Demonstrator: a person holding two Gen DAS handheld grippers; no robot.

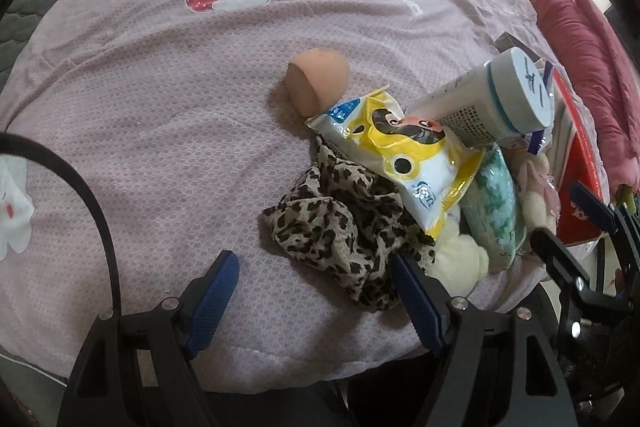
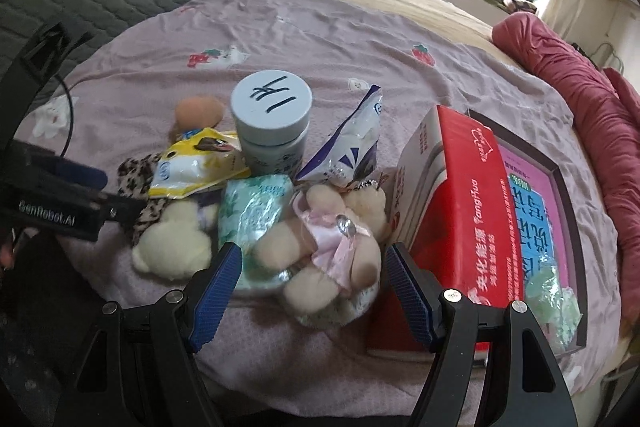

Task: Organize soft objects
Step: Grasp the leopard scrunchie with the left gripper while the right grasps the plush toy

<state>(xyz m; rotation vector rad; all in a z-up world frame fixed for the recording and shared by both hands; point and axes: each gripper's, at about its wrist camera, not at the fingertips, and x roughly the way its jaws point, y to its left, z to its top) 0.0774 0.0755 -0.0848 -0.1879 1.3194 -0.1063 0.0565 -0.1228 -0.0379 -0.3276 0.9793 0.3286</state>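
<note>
box: red, open | inside: green packet | bottle: capped

Two plush bears; one bottle

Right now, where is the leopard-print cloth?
In the left wrist view the leopard-print cloth lies crumpled on the pink sheet, just ahead of the open left gripper, partly tucked under the yellow snack bag.

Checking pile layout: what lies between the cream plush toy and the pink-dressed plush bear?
A green-patterned soft packet lies between the cream plush toy and the pink-dressed plush bear, shown best in the right wrist view.
</note>
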